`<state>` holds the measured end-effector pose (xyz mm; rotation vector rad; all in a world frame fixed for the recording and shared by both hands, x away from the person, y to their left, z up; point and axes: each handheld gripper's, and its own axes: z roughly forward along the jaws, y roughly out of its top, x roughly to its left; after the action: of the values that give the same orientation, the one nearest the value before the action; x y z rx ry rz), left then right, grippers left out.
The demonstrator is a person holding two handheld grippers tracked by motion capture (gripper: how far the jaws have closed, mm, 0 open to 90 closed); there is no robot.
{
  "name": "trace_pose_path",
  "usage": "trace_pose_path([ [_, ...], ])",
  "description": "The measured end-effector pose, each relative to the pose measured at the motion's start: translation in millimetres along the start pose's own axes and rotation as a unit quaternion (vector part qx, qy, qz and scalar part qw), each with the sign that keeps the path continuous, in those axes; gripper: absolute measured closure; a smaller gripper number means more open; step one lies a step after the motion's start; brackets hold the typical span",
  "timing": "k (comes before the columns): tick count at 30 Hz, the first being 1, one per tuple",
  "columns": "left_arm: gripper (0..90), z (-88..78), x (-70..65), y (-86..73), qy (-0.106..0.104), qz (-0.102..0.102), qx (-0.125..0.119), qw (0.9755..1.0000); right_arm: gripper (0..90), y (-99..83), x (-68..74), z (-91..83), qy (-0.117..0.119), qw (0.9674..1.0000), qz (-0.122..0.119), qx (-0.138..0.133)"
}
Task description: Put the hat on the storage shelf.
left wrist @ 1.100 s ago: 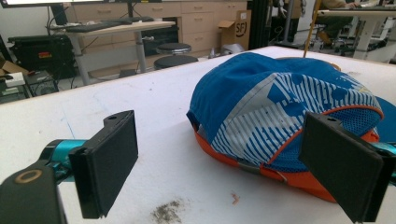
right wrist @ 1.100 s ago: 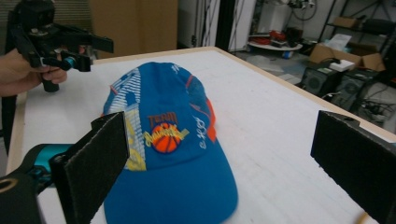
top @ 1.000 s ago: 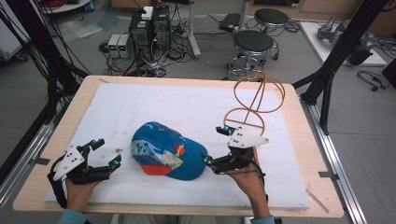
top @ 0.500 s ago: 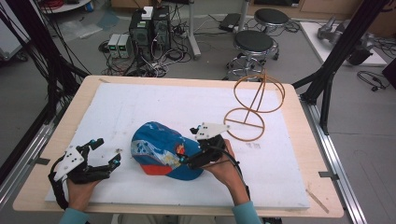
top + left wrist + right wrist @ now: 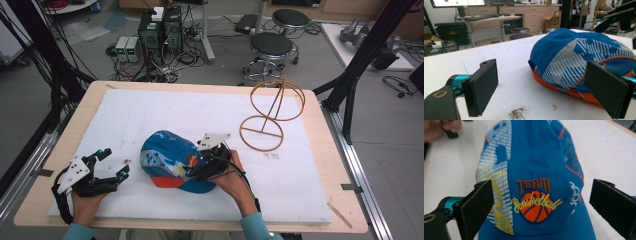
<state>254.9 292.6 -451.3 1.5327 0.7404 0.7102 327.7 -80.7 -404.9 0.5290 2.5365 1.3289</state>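
A blue baseball cap with white stripes, orange trim and a basketball badge lies on the white mat, brim toward the person. My right gripper hovers open over the cap's front; in the right gripper view its jaws stand wide on either side of the badge on the cap. My left gripper rests open on the mat, left of the cap and apart from it. In the left gripper view the cap sits ahead to the right, partly behind the right jaw.
A wooden wire stand made of rings stands on the mat at the back right. The mat covers a wooden table. Stools, computers and cables are on the floor beyond the table's far edge.
My right gripper has moved left from beside the cap's brim to over the cap's front. The left gripper and the cap have stayed put.
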Motion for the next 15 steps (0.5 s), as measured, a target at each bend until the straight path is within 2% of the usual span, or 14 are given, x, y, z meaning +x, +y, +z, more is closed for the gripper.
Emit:
trace_pose_path([
  [2,13.1,0.0,-0.1,0.0,0.000,0.001,0.000,1.0000,5.0,-1.7,0.2,7.1,-0.002,0.9998,-0.010,0.020],
  [8,13.2,0.0,-0.2,0.0,0.001,0.001,0.001,1.0000,8.3,-2.3,0.4,11.5,0.005,0.9994,-0.018,0.029],
  [10,13.2,0.0,-0.2,0.0,0.001,0.001,0.001,1.0000,17.1,-2.6,0.0,10.0,0.008,0.9991,-0.024,0.034],
  [15,13.3,0.0,-0.1,-0.1,0.000,0.001,0.000,1.0000,23.1,-4.1,-0.6,10.6,0.006,0.9987,-0.020,0.046],
])
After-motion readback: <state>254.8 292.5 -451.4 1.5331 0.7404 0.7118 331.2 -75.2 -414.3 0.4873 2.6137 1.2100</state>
